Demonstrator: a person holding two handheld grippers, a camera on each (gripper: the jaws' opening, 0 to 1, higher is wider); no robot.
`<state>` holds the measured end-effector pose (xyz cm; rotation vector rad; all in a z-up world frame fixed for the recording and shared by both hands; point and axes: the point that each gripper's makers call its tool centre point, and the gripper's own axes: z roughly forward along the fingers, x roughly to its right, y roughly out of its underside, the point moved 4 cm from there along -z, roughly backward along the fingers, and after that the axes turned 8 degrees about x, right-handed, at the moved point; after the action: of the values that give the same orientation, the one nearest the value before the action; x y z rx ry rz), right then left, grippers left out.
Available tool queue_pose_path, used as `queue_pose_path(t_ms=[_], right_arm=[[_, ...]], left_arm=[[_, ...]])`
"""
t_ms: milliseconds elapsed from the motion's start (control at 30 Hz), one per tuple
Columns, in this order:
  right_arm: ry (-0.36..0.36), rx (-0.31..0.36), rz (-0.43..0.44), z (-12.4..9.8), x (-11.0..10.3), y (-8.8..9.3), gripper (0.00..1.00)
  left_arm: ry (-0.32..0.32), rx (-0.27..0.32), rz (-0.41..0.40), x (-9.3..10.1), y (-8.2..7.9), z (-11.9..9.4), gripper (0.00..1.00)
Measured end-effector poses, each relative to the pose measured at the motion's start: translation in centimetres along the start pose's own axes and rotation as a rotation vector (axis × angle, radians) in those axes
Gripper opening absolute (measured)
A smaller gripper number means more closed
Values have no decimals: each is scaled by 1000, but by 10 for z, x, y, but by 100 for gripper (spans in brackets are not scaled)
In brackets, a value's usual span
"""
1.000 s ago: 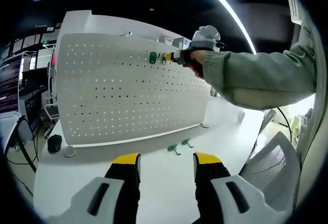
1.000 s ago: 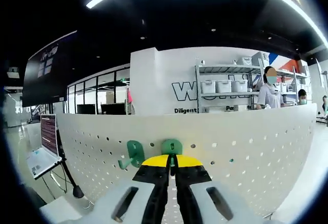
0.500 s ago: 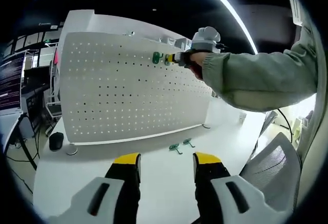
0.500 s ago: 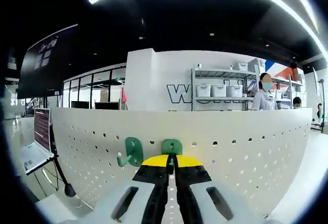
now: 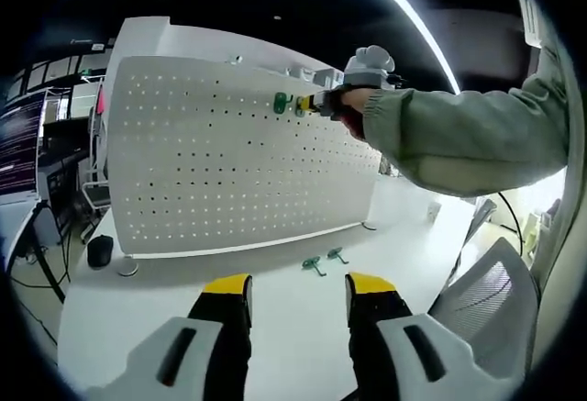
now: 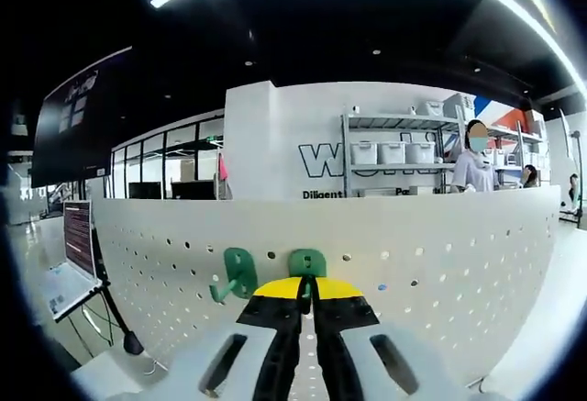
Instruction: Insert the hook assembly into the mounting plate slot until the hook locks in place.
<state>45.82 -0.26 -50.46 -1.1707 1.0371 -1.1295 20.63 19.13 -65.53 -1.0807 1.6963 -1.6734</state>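
Holding: my right gripper [image 6: 306, 289] has its yellow tips pinched together on a green hook [image 6: 307, 264], pressed up against the pegboard [image 6: 440, 272] near its top edge.
Right jaws: nearly closed, just a thin gap with the hook's lower part between them.
Hook: upright, its rounded green plate flat against the board face; I can't tell if it's seated in the holes.
Second hook [image 6: 236, 275]: already on the board just left of the held one, same row, curved arm sticking out down-left.
From my left gripper view: right gripper [image 5: 316, 103] is up at the board's top edge, a hand [image 5: 353, 112] in a grey-green sleeve [image 5: 459, 139] around it; held hook [image 5: 299, 105] at its tip, mounted hook [image 5: 278, 103] just left of it.
Left gripper [image 5: 297, 293]: low over the table [image 5: 275, 328], well away from the board.
Left jaws: wide apart, nothing between them.
Spare hooks: two green ones [image 5: 313, 264] and [image 5: 336, 255] lying side by side on the table in front of the board's base.
Board [image 5: 229, 162]: white, upright on the table, full of holes, round feet at both ends.
Mouse [image 5: 98, 251]: black, on the table by the board's left foot.
Chair [image 5: 486, 300]: grey mesh back at lower right of my left gripper view.
Background: shelf [image 6: 404, 158] with white bins behind the board, a person [image 6: 477, 162] standing next to it, laptop [image 6: 78, 254] on a stand at left.
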Motion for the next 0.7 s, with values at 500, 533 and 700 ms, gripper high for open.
queue_pose_path(t_ms=[500,533,700], right_arm=[[8,-3,-11,0,0,3,4],[8,-3,-11,0,0,3,4],[6,-1,-11,1,1,3,4]], left_arm=[[-4,2,-2,-1,0,-1,42],[-4,1,-2,-1,0,-1,42],[-4,3,0,0,0,-1,42]])
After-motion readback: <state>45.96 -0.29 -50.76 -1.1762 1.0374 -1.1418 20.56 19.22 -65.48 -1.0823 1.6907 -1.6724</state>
